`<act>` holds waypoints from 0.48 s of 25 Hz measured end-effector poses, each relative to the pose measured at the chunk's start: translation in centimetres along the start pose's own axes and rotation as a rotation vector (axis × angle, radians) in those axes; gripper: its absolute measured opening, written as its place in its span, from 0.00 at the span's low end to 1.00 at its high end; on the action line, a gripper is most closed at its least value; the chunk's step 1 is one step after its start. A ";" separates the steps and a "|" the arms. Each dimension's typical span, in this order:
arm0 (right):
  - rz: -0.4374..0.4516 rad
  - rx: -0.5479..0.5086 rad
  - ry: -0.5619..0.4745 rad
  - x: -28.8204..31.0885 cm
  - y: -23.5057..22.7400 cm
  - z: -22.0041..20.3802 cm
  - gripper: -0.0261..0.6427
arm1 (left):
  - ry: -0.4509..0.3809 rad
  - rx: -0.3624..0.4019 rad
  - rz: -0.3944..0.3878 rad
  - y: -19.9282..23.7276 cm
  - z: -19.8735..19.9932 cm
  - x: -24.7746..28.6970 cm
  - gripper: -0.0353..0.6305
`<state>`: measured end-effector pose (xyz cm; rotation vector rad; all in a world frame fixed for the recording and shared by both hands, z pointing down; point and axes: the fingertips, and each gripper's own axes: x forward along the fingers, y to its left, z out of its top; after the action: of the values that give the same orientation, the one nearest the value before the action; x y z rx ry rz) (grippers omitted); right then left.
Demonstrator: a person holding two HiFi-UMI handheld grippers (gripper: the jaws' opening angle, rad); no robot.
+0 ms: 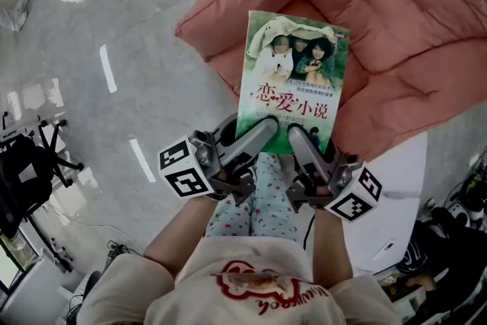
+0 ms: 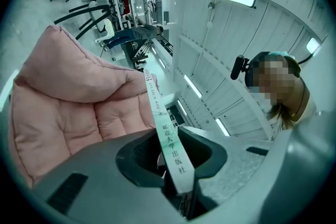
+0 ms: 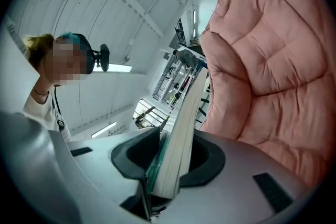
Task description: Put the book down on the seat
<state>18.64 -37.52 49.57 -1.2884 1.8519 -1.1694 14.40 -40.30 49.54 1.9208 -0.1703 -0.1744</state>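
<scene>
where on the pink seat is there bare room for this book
Nothing lies on the pink seat. Widest free patch: the quilted hollow right of the book, up to the puffed rim. A narrower strip lies left of the book, beside the grey floor. Crowded only at the book's lower edge, where left tongs and right tongs clamp it.

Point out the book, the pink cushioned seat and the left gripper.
book (image 1: 293, 76), head view, middle of front cover
pink cushioned seat (image 1: 411, 19), head view, bare quilted padding
left gripper (image 2: 173, 155), left gripper view, between jaws clamped on spine
</scene>
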 end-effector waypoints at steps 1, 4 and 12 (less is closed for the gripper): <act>-0.003 0.003 0.002 0.0 -0.1 0.0 0.20 | 0.000 -0.004 0.003 0.0 0.0 0.0 0.19; -0.011 0.008 0.005 0.0 -0.2 0.0 0.20 | 0.000 -0.011 0.010 0.2 -0.1 0.0 0.19; -0.042 0.012 0.013 0.0 -0.2 0.0 0.20 | 0.011 -0.026 0.021 0.3 -0.1 0.1 0.19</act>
<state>18.69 -37.56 49.77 -1.3219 1.8331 -1.2117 14.46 -40.35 49.81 1.8936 -0.1796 -0.1509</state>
